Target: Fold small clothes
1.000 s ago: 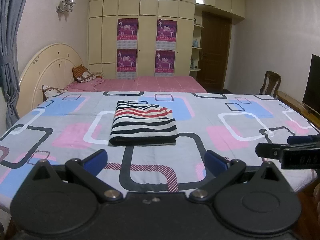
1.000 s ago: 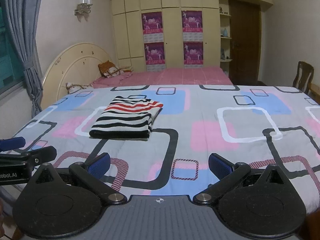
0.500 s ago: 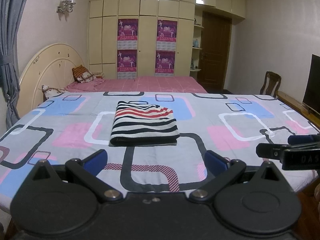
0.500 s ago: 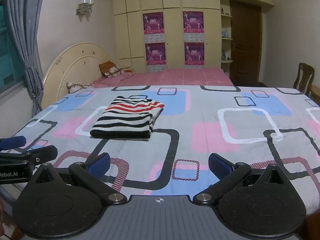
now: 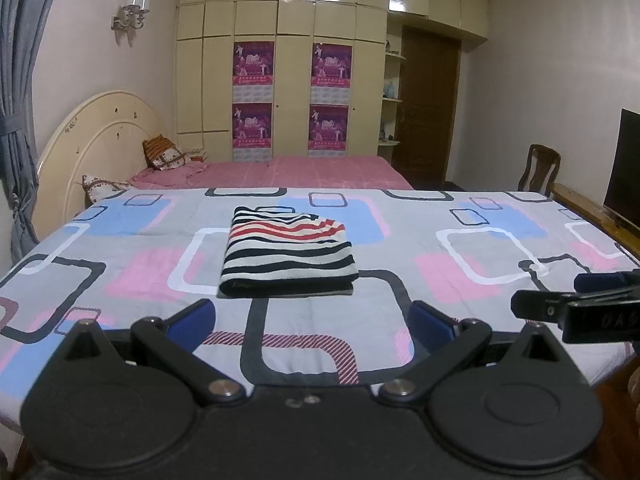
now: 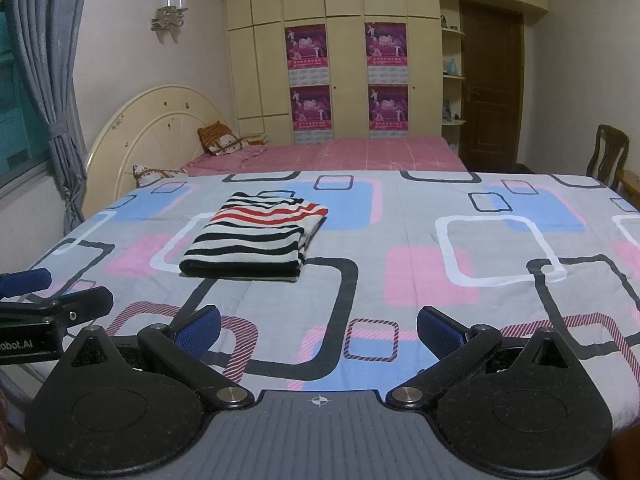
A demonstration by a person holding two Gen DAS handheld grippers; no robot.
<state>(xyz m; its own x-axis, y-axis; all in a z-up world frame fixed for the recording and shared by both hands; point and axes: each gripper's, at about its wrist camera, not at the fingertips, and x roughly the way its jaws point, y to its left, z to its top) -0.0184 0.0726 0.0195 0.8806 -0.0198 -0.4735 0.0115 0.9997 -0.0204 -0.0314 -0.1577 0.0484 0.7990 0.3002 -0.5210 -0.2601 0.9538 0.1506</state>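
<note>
Both grippers hover level at the near edge of the bed, pointing across it toward the far wall. The left gripper [image 5: 312, 318] has its two blue-padded fingers spread wide with nothing between them. The right gripper [image 6: 319, 330] is spread just as wide and is also empty. Each shows in the other's camera as a dark finger poking in from the side: the right one appears at the right edge of the left view, the left one at the left edge of the right view. The two are side by side and apart.

One folded striped shirt [image 5: 287, 252] lies flat on the quilt [image 5: 460, 256], well ahead of both grippers and touched by neither. It sits almost straight ahead of the left gripper and off to the left of the right one. Its bands are black and white, with a few red ones toward the far end. It looks like a single garment, though its layers are hard to count from this low angle.

Behind it, four purple posters [image 6: 306, 46] hang on the wardrobe doors [image 6: 346, 60].
</note>
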